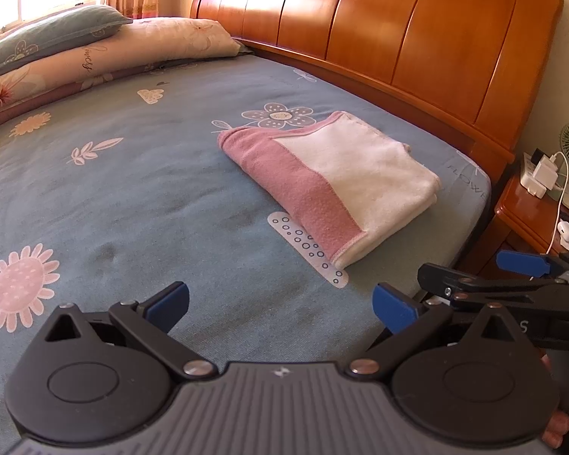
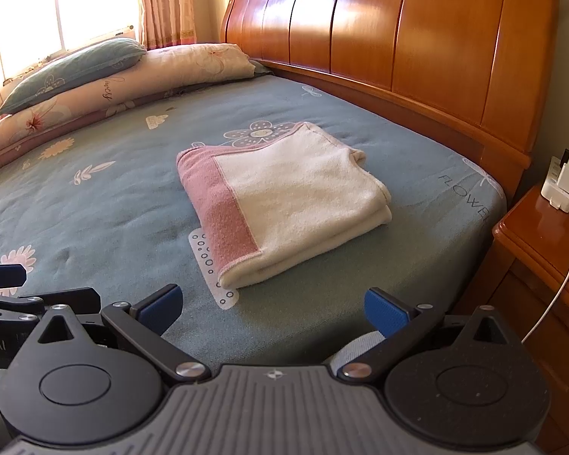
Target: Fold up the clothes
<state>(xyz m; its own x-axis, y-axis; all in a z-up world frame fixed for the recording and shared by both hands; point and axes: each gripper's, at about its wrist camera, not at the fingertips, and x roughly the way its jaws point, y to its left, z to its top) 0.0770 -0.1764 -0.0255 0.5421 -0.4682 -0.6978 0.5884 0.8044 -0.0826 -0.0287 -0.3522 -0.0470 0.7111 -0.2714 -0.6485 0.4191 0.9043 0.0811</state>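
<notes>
A pink and white cloth (image 1: 334, 182) (image 2: 284, 197) lies folded into a thick rectangle on the blue flowered bed sheet (image 1: 132, 197) (image 2: 113, 204), near the headboard side. My left gripper (image 1: 280, 309) hovers open over the sheet, short of the cloth, with nothing between its blue pads. My right gripper (image 2: 273, 311) is open too, just in front of the cloth's near corner, and holds nothing. In the left wrist view the right gripper (image 1: 512, 280) shows at the right edge. The left gripper's finger (image 2: 3, 275) shows at the left edge of the right wrist view.
A wooden headboard (image 1: 398, 30) (image 2: 398, 45) runs along the right of the bed. Stacked pillows (image 1: 95, 49) (image 2: 113, 72) lie at the far end by a curtained window. A wooden nightstand (image 1: 531, 212) (image 2: 542, 235) with chargers, a white cable and a small fan stands at the right.
</notes>
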